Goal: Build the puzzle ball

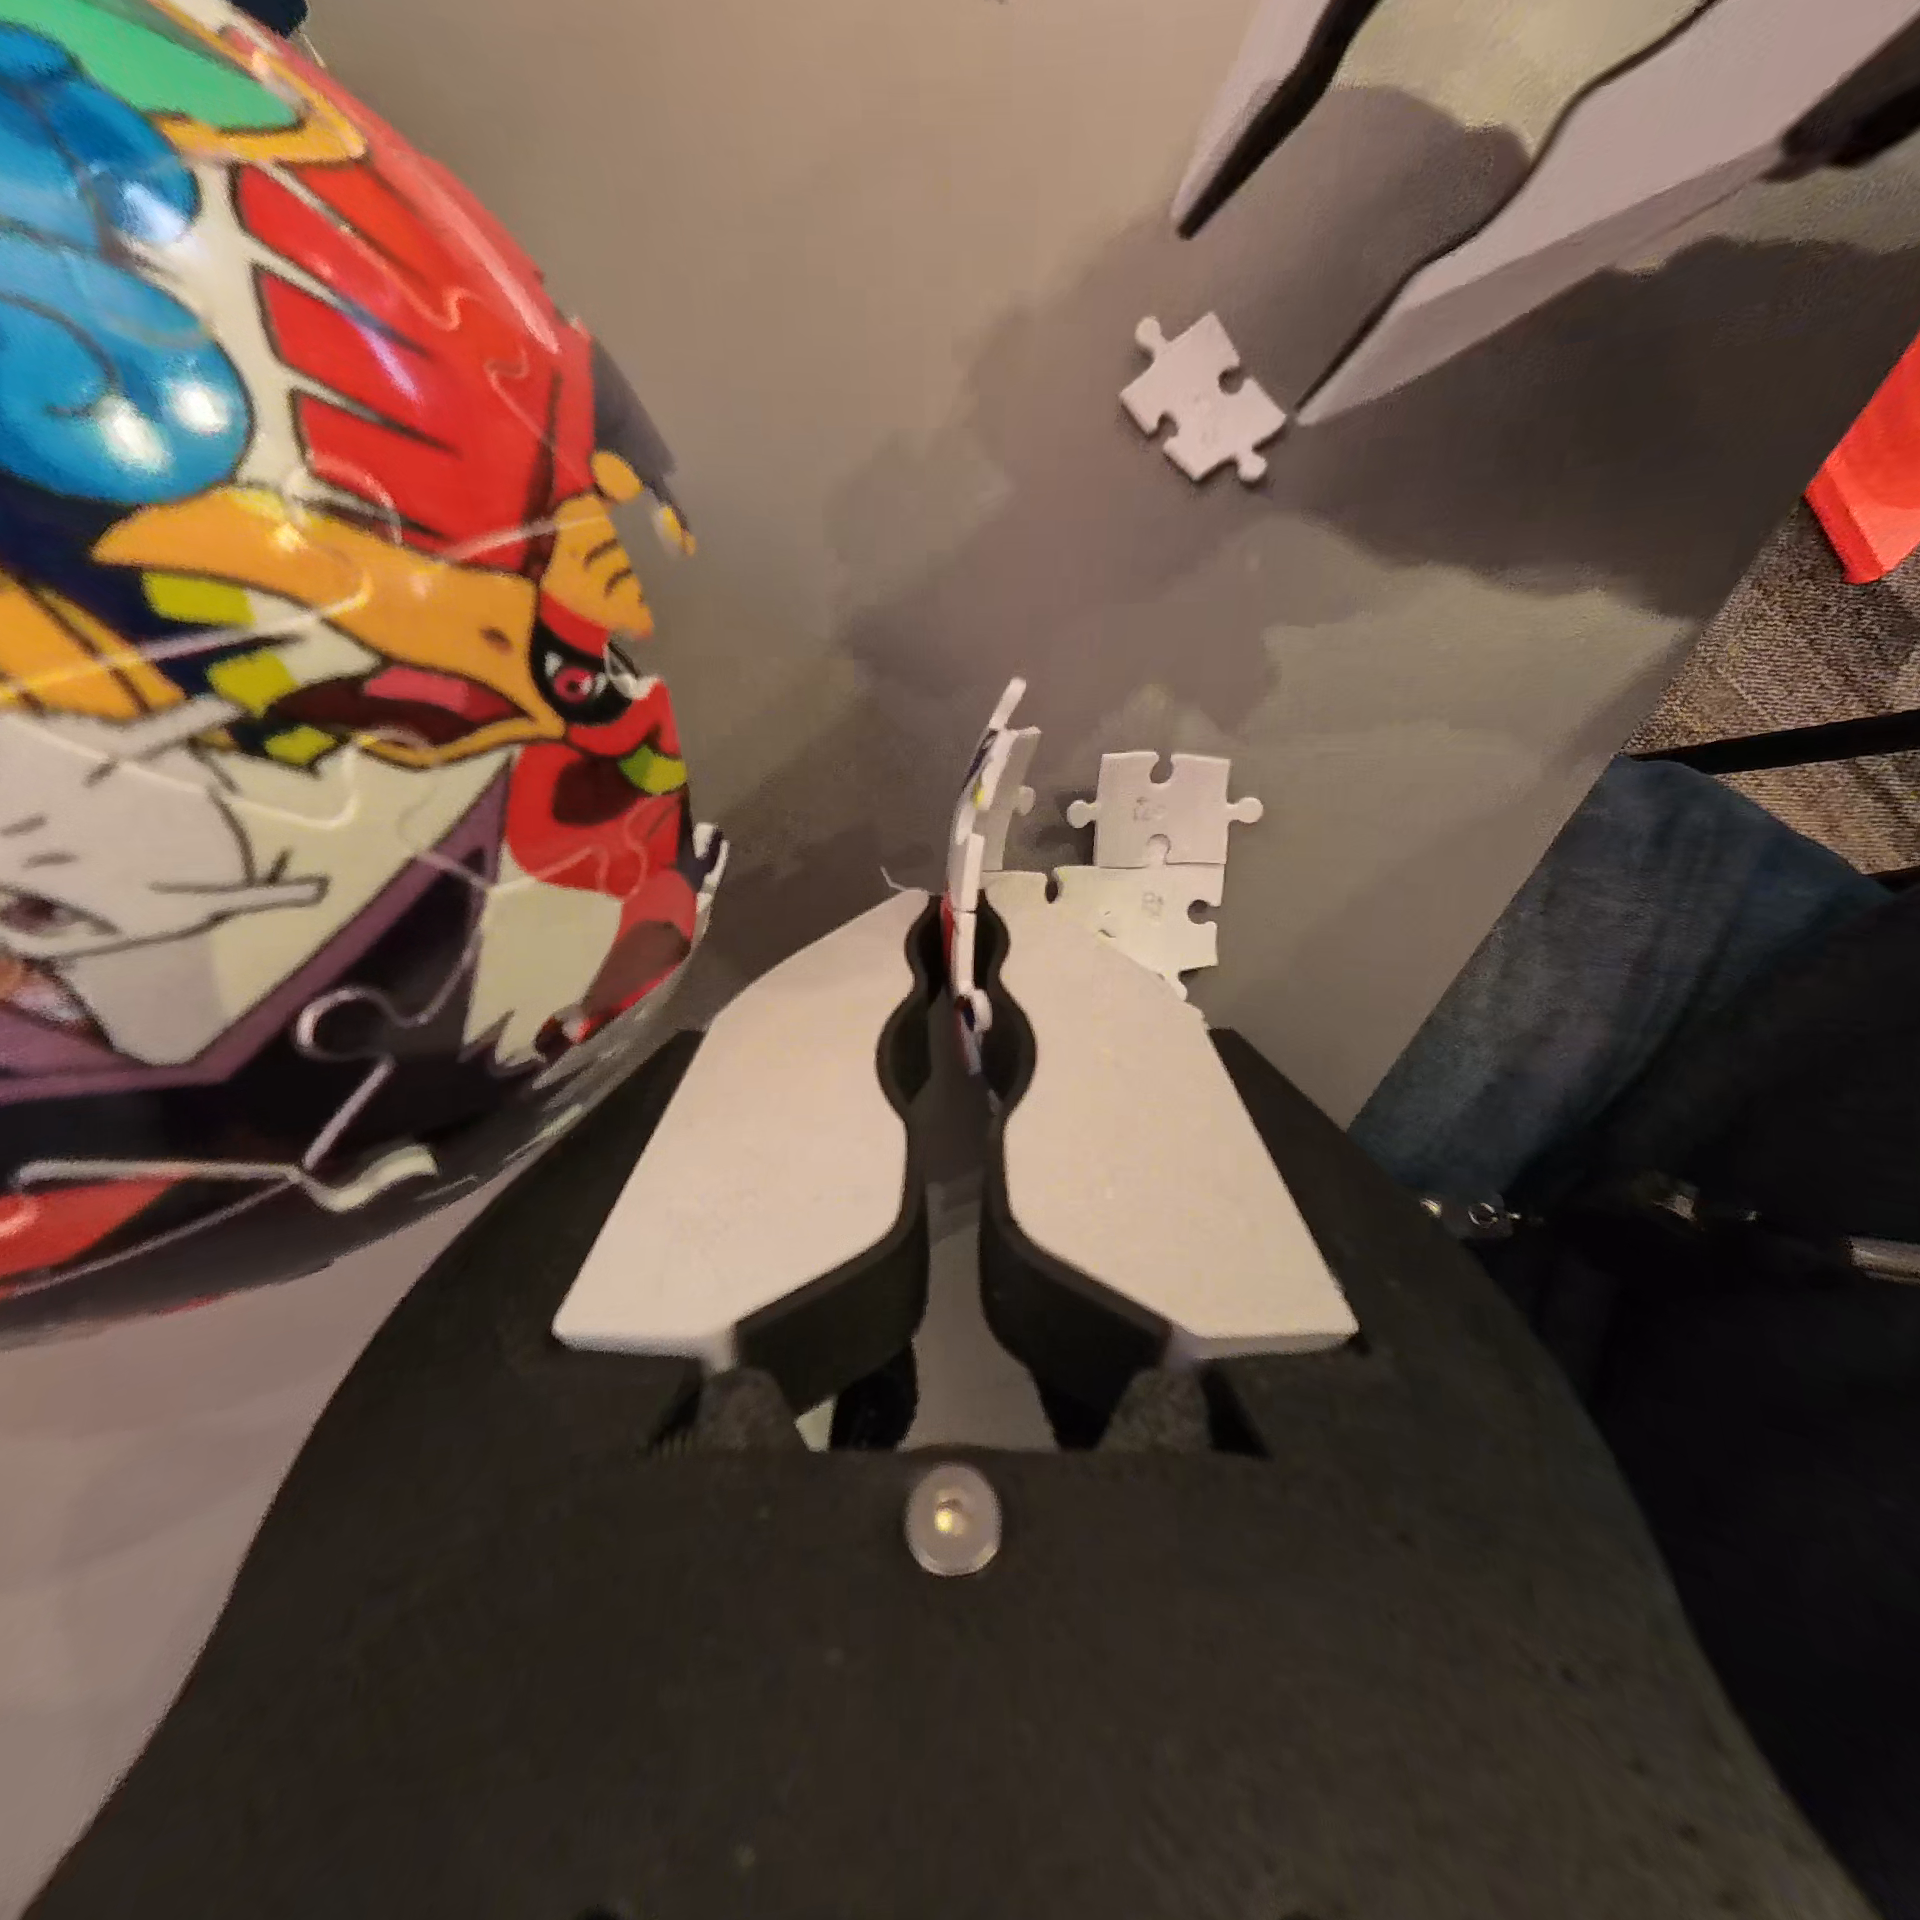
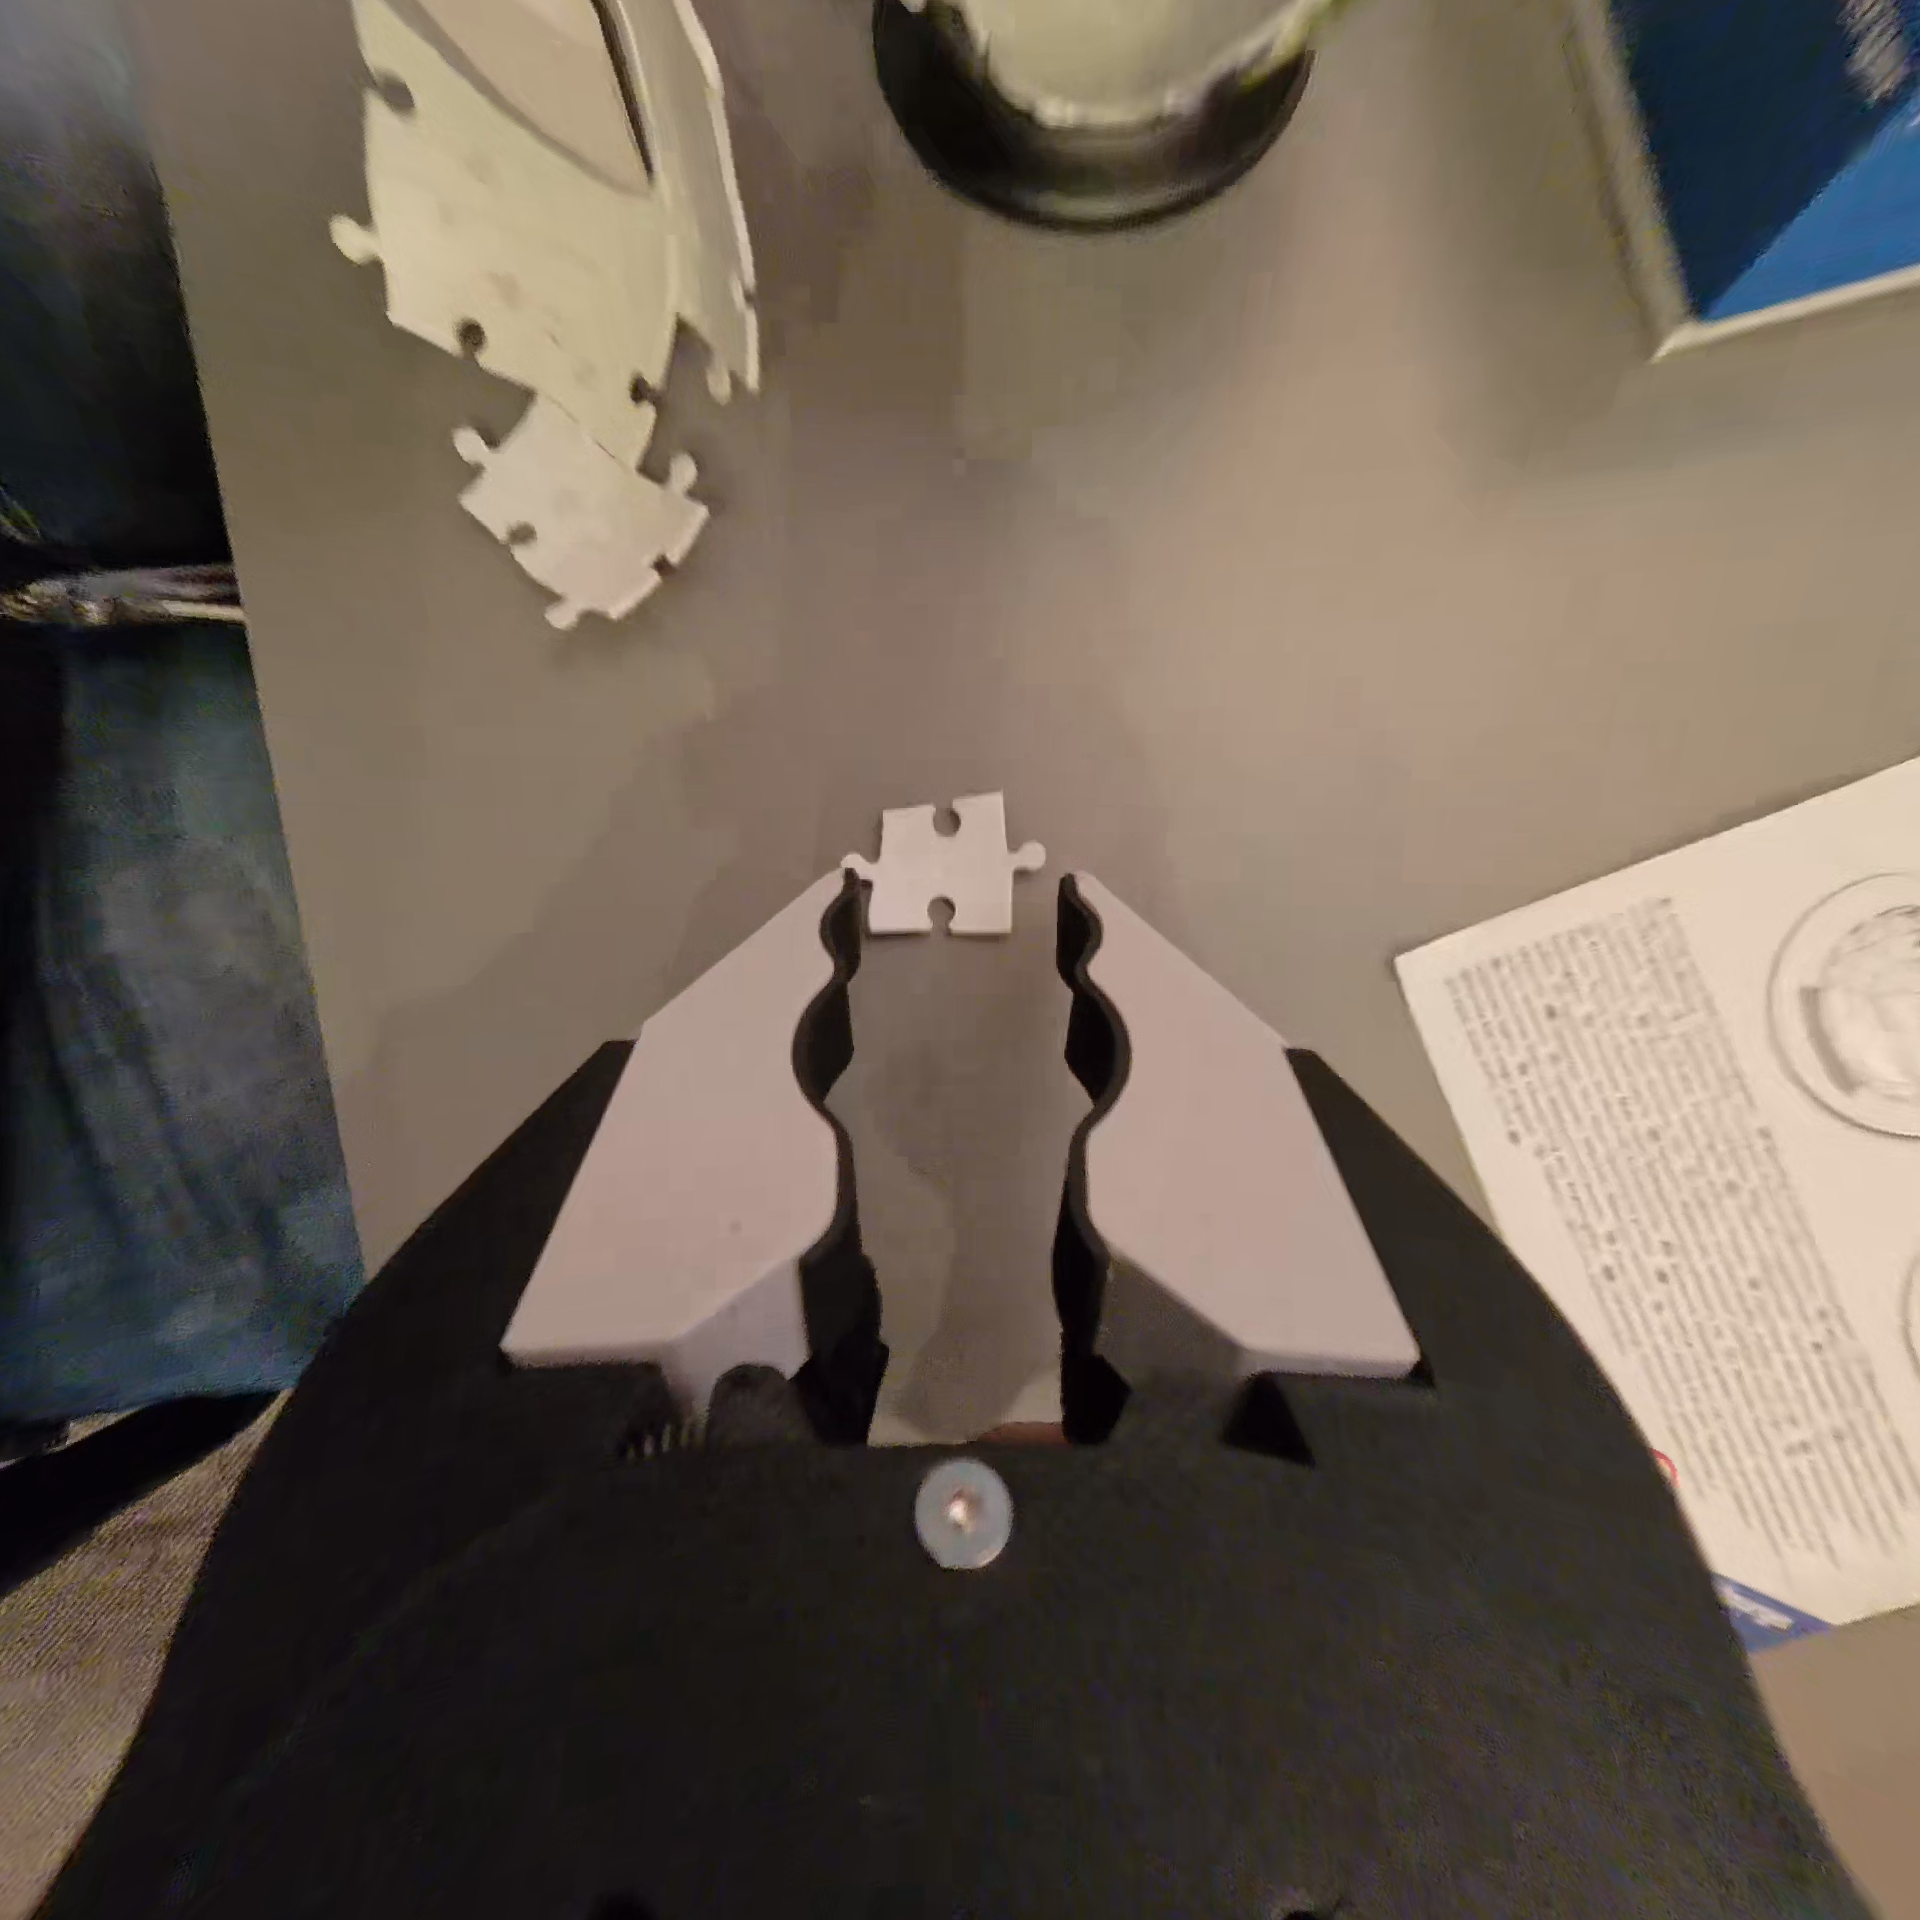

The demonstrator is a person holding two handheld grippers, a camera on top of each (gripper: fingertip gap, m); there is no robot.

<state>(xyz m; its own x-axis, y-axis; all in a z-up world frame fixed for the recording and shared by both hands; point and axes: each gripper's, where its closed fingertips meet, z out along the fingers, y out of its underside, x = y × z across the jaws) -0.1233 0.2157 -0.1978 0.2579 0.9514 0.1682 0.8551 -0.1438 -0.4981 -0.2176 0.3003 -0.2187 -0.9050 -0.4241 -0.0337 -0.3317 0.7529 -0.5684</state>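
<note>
With most of the puzzle ball [image 1: 312,623] built at my 9 o'clock, my left gripper [image 1: 961,935] clamps 1 piece [image 1: 982,821] while my right gripper [image 2: 956,894] gapes around another loose piece [image 2: 940,868] at 12 o'clock.

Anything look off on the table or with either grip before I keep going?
Nothing damaged or spilled. The loose puzzle pieces and the single piece before the open right hand-held gripper lie blank side up. The left hand-held gripper pinches its pieces edge-on beside the puzzle ball.
</note>
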